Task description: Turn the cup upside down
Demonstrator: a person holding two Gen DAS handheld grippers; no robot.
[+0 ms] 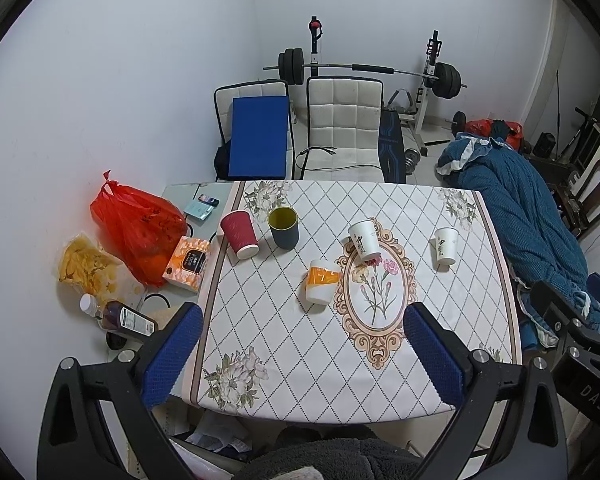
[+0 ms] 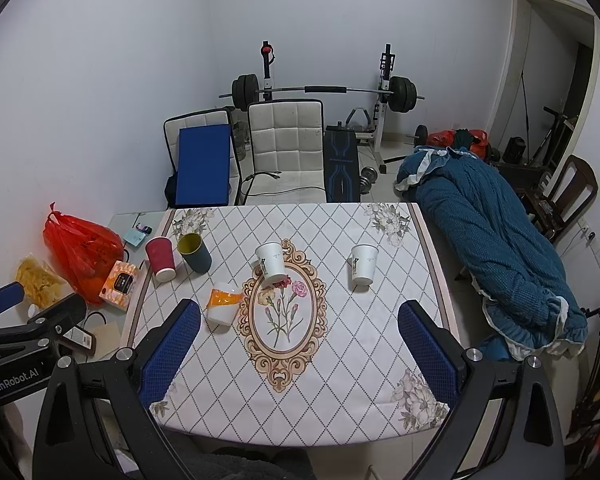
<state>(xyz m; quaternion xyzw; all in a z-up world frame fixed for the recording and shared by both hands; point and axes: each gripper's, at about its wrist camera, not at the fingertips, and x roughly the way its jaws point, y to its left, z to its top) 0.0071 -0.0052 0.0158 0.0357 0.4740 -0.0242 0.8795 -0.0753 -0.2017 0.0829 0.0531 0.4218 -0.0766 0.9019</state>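
Yellow-lined dark cup [image 1: 283, 227] upright, mouth up, axis vertical, left of the floral oval [image 1: 374, 292] and just beside red cup [image 1: 240, 235]; probably the one to flip. Ahead, slightly left of left gripper [image 1: 302, 312], jaws spread wide, empty. Right gripper [image 2: 299, 307] likewise spread, farther off; better reached with the left.
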